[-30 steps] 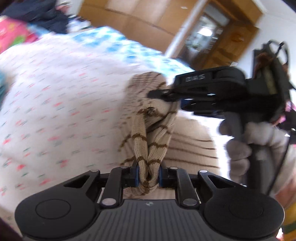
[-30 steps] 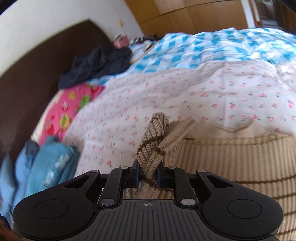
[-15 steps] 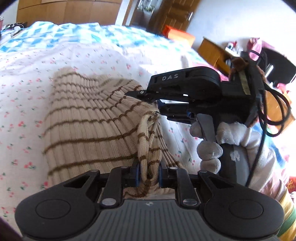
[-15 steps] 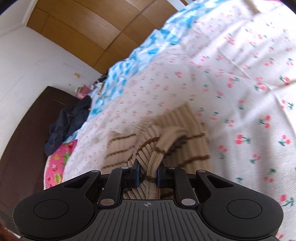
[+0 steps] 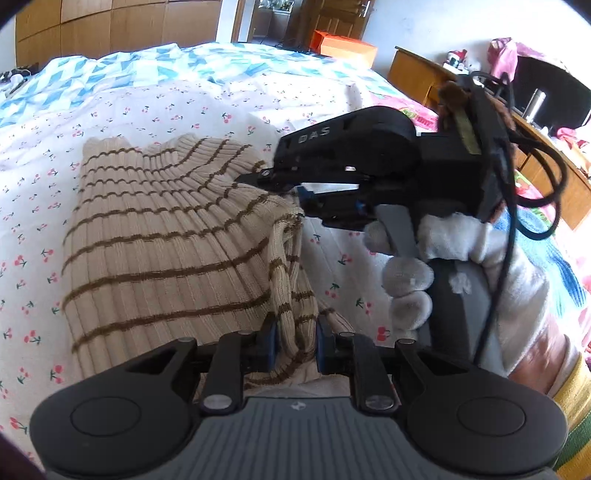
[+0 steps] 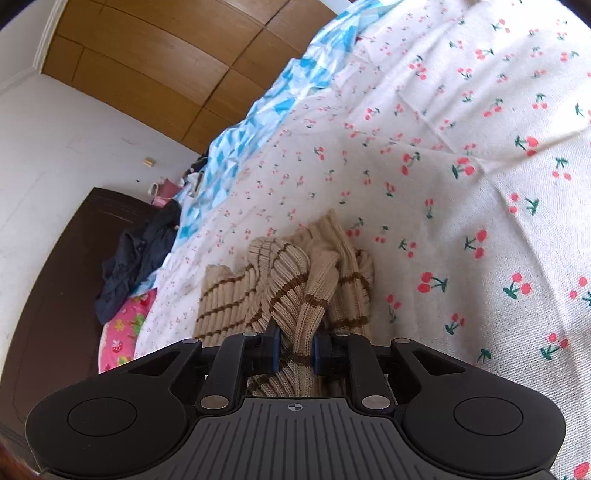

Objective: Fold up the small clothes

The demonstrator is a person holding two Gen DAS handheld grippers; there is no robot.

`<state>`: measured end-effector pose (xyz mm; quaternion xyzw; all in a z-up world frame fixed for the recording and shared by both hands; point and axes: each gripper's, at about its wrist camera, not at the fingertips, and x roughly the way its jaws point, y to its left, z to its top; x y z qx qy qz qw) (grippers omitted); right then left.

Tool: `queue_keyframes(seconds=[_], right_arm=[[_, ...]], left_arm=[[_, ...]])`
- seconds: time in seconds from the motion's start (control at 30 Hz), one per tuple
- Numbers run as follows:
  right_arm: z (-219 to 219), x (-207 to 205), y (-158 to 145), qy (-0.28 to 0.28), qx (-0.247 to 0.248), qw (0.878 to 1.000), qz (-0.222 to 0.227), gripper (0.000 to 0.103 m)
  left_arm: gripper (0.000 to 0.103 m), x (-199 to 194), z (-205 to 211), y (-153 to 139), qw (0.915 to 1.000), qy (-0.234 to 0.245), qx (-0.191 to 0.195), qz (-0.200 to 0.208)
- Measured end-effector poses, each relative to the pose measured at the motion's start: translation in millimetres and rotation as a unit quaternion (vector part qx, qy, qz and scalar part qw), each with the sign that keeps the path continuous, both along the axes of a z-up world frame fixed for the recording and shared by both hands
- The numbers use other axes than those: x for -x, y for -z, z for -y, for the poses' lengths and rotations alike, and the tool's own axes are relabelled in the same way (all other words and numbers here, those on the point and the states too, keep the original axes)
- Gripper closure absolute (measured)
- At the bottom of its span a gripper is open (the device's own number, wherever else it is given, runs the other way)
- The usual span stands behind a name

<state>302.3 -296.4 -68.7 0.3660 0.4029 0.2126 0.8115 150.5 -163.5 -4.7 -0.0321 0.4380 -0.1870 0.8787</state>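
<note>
While both grippers pinch the same small striped sweater, the fold is only partly made, so things could go wrong from here. If one gripper lets go first, the thick knit may spring back and the fold may flop open. If the two pull apart, the soft ribs could stretch or the edge could go crooked. The pinched parts are bunched up, so they may leave a lump when set down.

Nearest in the left wrist view, the left gripper is almost closed. Its blue pads squeeze a bunched fold of the sweater between them. The rest of the sweater spreads out flat to the left and away, lying on the white bed sheet with cherries.

A little farther, on the right, the right gripper reaches in from the side, held by a gloved hand. Its tips meet the far right edge of the sweater. In its own view, its jaws are nearly closed too, tight on a thick roll of the knit.

Farther off lies a blue and white quilt. Beyond that is a wooden wardrobe. In the right wrist view, dark clothes sit by the brown headboard.
</note>
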Motion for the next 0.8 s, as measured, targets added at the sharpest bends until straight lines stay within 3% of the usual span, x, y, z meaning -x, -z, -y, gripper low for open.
queue_keyframes(seconds=[0.37,0.63,0.8], right_arm=[[6,-1,5,-0.001,0.002,1.000,-0.007,0.087],[14,-2,6,-0.010,-0.007,1.000,-0.013,0.083],[13,7,-10,0.012,0.025,1.000,0.010,0.082]], left_arm=[[0.080,1,15,0,0.9996,0.022,-0.016,0.010],[0.070,8,28,10,0.9972,0.056,-0.048,0.008],[0.068,9,27,8,0.9966,0.065,-0.050,0.009]])
